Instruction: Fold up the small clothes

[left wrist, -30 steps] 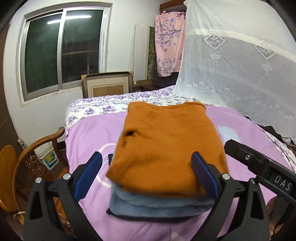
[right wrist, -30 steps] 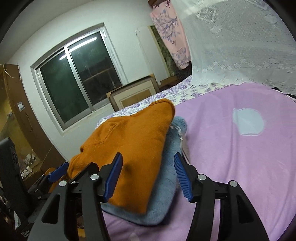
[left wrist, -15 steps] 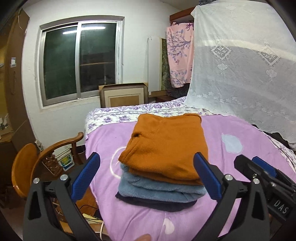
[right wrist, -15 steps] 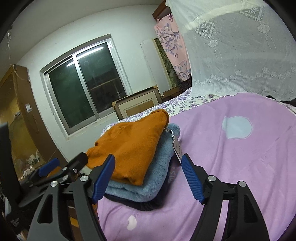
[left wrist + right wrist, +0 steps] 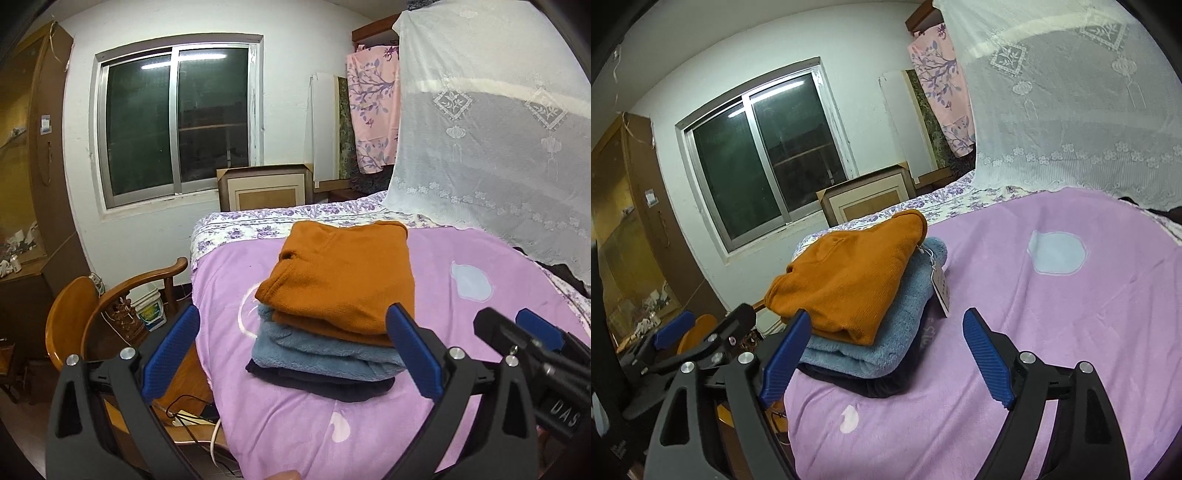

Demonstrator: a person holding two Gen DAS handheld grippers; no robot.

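Note:
A stack of folded clothes lies on the purple blanket (image 5: pixel 480 254): an orange knit top (image 5: pixel 343 273) on top, a blue fleece piece (image 5: pixel 321 350) under it, a dark garment (image 5: pixel 325 380) at the bottom. My left gripper (image 5: pixel 291 350) stands open just short of the stack, nothing between its blue pads. My right gripper (image 5: pixel 886 354) is to the right of the stack, its jaws still opening, empty. In the right wrist view the orange top (image 5: pixel 849 280) covers the blue fleece (image 5: pixel 886 332), and a white tag (image 5: pixel 941 290) hangs off the side.
A wooden chair (image 5: pixel 96 314) stands left of the bed, with a bucket (image 5: pixel 151 314) and cables on the floor. A white lace net (image 5: pixel 498 147) hangs at the right. The window (image 5: pixel 177 122) and a framed board (image 5: pixel 266 188) are behind the bed. Dark clothing (image 5: pixel 565 273) lies at the far right.
Both grippers have pulled back from the stack, which now lies free on the blanket. The right gripper's jaws have widened; the left stayed open.

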